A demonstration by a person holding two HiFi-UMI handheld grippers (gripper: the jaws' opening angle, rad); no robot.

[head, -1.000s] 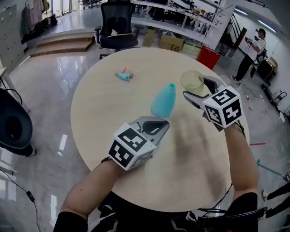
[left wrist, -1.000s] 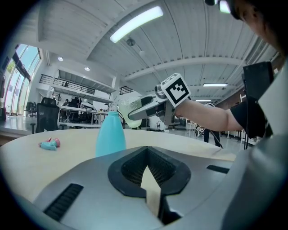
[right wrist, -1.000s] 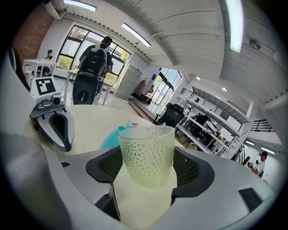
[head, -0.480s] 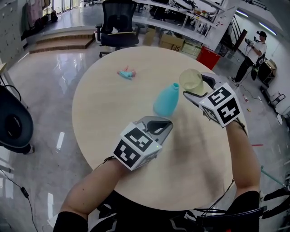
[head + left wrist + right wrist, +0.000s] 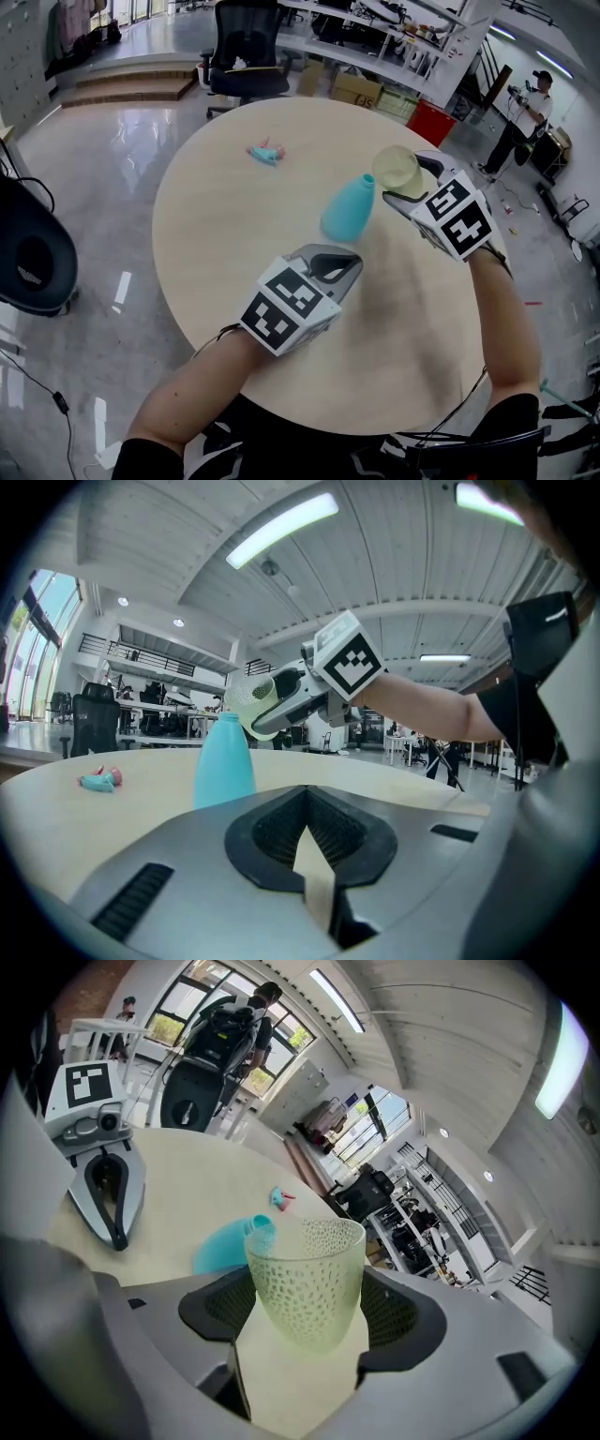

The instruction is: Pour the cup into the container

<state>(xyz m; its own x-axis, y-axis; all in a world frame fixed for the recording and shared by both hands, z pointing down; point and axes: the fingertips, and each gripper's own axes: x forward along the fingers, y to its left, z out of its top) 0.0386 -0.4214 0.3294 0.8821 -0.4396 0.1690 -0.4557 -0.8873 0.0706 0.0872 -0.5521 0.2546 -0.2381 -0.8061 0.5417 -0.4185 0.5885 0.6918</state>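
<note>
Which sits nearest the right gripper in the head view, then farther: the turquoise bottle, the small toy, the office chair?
1. Turquoise bottle, just left of the right gripper.
2. Small turquoise-and-pink toy, far across the table.
3. Black office chair, beyond the table.

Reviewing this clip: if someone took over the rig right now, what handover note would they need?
Left claw: shut, empty, low over the table near the teal bottle.
Right claw: shut on the pale green cup, tilted, close by the bottle's mouth.
Bottle stands upright on the table.
Done: cup lifted and brought to the bottle.
To do: tip it into the mouth; no flow visible yet.
</note>
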